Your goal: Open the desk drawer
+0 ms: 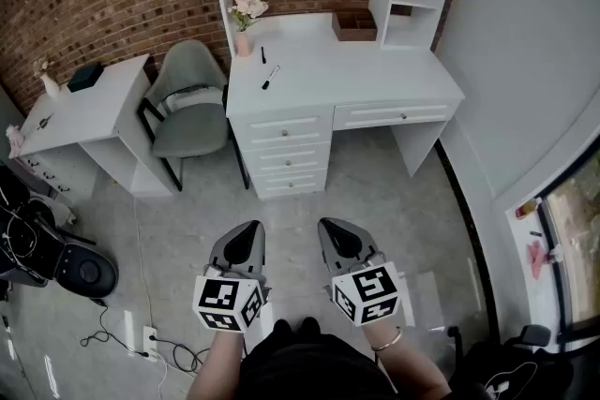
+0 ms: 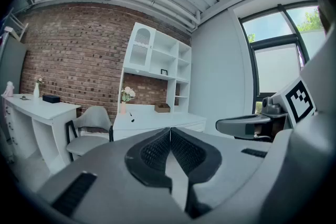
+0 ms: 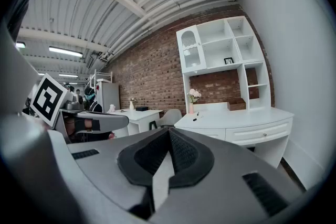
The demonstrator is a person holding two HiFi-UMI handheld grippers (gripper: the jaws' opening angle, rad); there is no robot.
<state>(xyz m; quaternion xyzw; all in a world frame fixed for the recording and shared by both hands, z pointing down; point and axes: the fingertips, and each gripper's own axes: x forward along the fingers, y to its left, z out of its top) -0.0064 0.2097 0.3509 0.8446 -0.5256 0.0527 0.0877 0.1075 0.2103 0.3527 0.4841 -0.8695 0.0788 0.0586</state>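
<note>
left to right. small white side desk [image 1: 94, 103] and grey-green padded chair [image 1: 187, 103] stood at the left, out of the job.

left gripper [image 1: 248, 229] was held low near the person's body, pads pressed together, nothing between them. it was well apart from the furniture.

task thing: white desk with shelf hutch [image 1: 328, 70] against the brick wall. stack of white drawers [image 1: 286, 155] sat under its left half and a wide shallow white drawer [image 1: 394, 115] with a small knob under the right half. every front looked flush, so nothing had been opened. couldn't tell which drawer was meant.

right gripper [image 1: 330, 229] was the same: jaws together, empty, well short of the desk.

my read: this was the approach, pre-contact. to do it well:
- close in first and keep clear of the chair
- spread the jaws before reaching the knob, not at it
- come in level and square to the front, centre the knob between the pads, then clamp
- pull straight back along the slide, since a sideways pull risks slipping off a knob that small
</note>
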